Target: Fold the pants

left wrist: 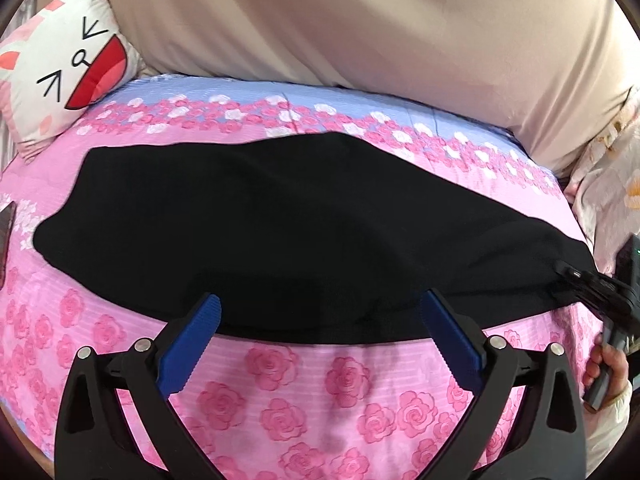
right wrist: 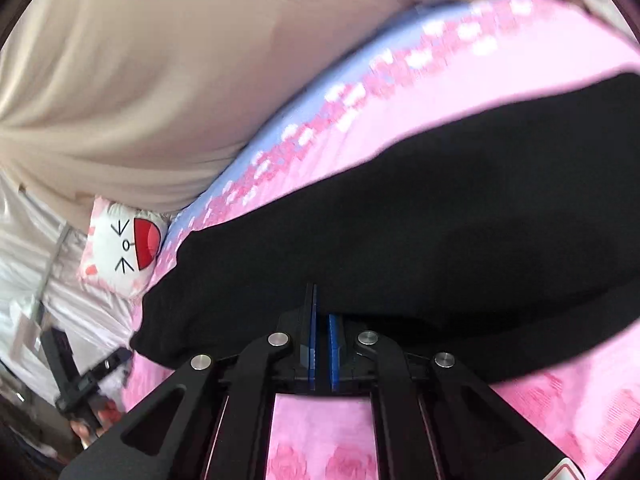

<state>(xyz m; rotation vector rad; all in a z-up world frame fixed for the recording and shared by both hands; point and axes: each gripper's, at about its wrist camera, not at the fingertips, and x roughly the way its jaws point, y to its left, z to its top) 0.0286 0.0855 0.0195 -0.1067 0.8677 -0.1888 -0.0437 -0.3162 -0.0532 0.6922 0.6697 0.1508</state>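
Black pants (left wrist: 280, 220) lie flat in a long folded strip across the pink rose-patterned bed sheet (left wrist: 320, 384). My left gripper (left wrist: 320, 298) is open wide, its blue fingertips (left wrist: 208, 312) resting at the near edge of the pants, with nothing clamped. In the right wrist view the pants (right wrist: 440, 220) run from lower left to upper right. My right gripper (right wrist: 322, 308) is shut, its blue pads (right wrist: 334, 344) close together at the near edge of the fabric. Whether cloth is pinched between them is hidden. A hand (left wrist: 608, 364) holds the right gripper's handle at the pants' right end.
A white cat-face pillow (left wrist: 68, 68) sits at the far left corner of the bed. A bulky beige quilt (left wrist: 360, 20) fills the far side. A dark flat object (left wrist: 6, 236) lies at the left edge. Pale floral cloth (left wrist: 612, 184) is bunched on the right.
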